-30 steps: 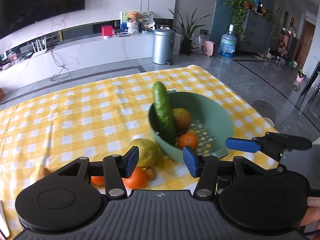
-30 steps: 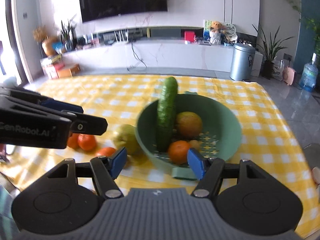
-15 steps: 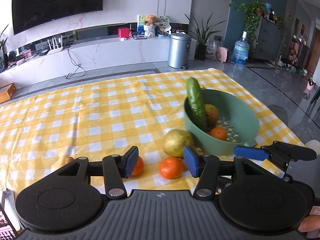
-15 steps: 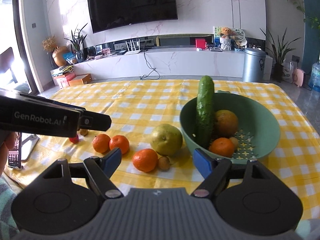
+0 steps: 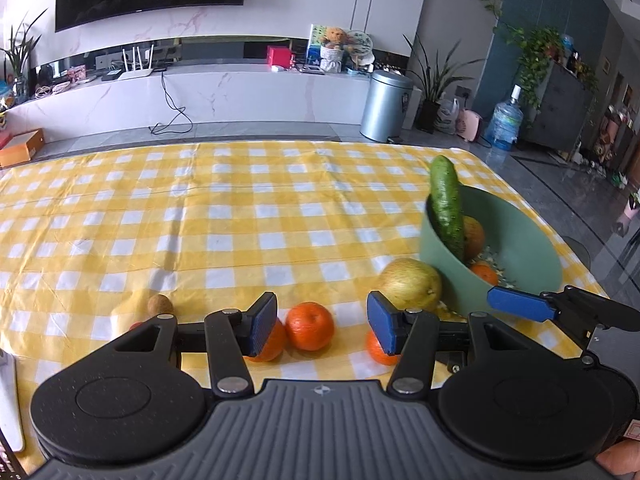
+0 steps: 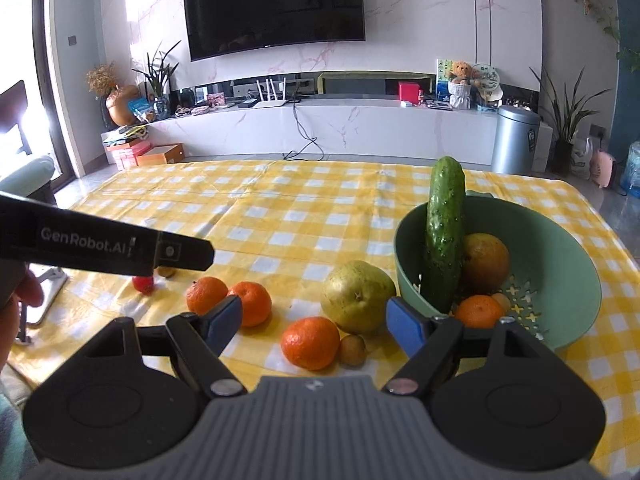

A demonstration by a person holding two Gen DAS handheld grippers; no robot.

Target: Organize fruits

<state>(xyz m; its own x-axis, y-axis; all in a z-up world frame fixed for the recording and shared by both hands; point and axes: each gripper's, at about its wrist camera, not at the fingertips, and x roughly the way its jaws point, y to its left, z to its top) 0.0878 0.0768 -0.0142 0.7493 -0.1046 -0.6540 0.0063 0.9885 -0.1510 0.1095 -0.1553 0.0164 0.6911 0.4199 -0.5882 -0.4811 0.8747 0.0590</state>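
**Desk:** What have your grippers got?

**Me:** Nothing in either. My left gripper (image 5: 322,322) stands partly apart, its blue pads (image 5: 262,328) bare; a tangerine (image 5: 311,325) shows in the gap, but it lies on the cloth beyond the tips, untouched. My right gripper (image 6: 316,322) is spread wider, also empty, pads clear of all fruit.

**Desk:** Where is the fruit?

**Me:** Split between bowl and cloth. The green bowl (image 6: 568,264) sits on the right side of the yellow checked tablecloth (image 6: 280,216). A cucumber (image 6: 444,236) leans against its near-left wall, its tip sticking up past the rim. Beside it in the bowl is an orange (image 6: 486,258), and lower down a small tangerine with a little brown fruit right next to it.

**Desk:** And outside?

**Me:** A pear (image 6: 358,296) lies just left of the bowl, close to its wall; I cannot tell whether they touch. In front of the pear is a tangerine with a small brown fruit (image 6: 352,350) against it. Further left, two tangerines (image 6: 228,298) sit touching. Beyond those, near my left gripper's arm as the right camera sees it, are a small red fruit (image 6: 143,283) and another brown one.

**Desk:** Anything else close by?

**Me:** A hand (image 6: 16,304) at the left edge of the right view.
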